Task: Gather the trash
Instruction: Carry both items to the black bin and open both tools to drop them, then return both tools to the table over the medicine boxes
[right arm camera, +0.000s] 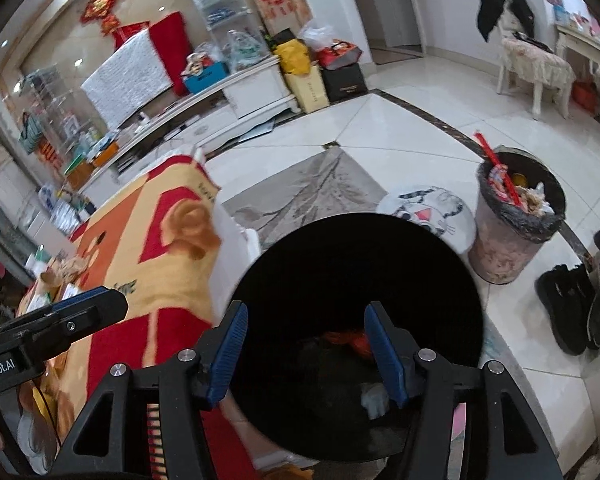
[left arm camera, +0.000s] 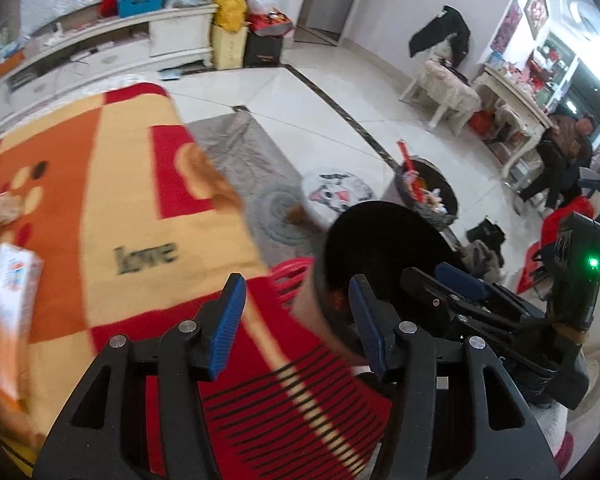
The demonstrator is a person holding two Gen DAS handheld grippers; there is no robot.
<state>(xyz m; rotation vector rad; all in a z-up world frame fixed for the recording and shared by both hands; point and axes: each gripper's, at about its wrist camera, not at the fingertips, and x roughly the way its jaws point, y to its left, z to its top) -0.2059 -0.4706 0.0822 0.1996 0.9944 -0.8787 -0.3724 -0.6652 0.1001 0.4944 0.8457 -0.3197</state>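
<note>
A black bin (right arm camera: 356, 272) stands against the blanket-covered table (left arm camera: 100, 200), its round mouth wide and dark. Orange scraps (right arm camera: 352, 338) and a white scrap (right arm camera: 374, 398) lie at its bottom. My right gripper (right arm camera: 306, 354) hovers over the bin's mouth, open, with nothing between its blue pads. My left gripper (left arm camera: 296, 326) is open over the table's edge, its right finger at the black bin's (left arm camera: 380, 248) rim, and it holds nothing. Each gripper shows in the other's view: the right gripper (left arm camera: 440, 280) beside the bin, the left gripper (right arm camera: 96, 304) over the blanket.
An orange-and-white carton (left arm camera: 12, 312) stands on the table's left. A full grey waste basket (right arm camera: 516, 216) and a round cat-print stool (right arm camera: 428, 212) stand on the tiled floor beyond. Black boots (right arm camera: 572, 300) lie at the right. A person (left arm camera: 564, 152) sits far right.
</note>
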